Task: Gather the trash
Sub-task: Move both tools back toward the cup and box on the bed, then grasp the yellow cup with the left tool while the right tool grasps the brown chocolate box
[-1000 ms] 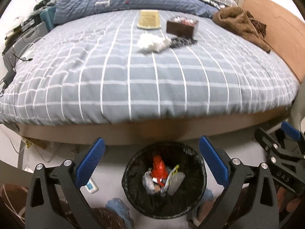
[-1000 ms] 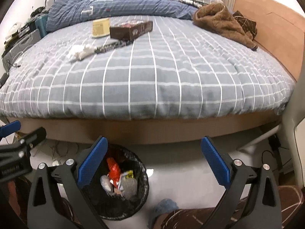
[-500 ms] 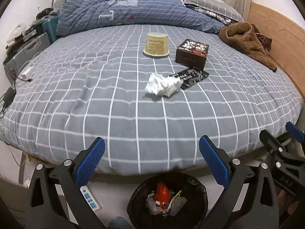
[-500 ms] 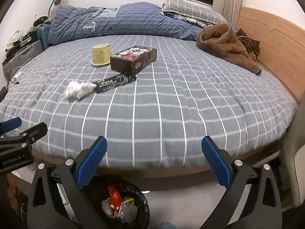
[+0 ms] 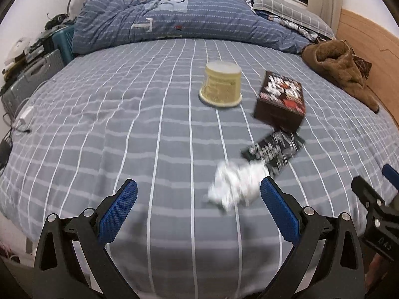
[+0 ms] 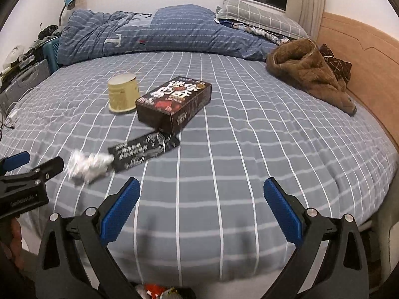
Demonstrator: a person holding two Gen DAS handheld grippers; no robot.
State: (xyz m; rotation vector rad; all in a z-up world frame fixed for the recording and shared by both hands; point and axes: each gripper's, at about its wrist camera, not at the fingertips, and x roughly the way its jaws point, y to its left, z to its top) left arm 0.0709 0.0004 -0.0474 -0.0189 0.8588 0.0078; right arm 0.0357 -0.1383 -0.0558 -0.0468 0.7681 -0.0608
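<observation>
Even indoor light, fisheye-curved edges (slight motion blur).

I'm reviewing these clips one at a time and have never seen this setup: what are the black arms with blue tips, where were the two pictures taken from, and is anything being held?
There is no robot here. A person holds a hand tool in each hand, and each tool has tongs with blue pads and a fisheye camera looking out along them.

One picture is from the left tongs, the other from the right tongs. Each view also catches the other tool at its edge.

Both look over a bed with a grey checked cover. On it lie a crumpled white tissue, a flat black wrapper, a dark brown box and an upturned yellow cup. A brown garment lies near the headboard.

Both tongs are open and hold nothing. The tissue lies closest to the left ones.
</observation>
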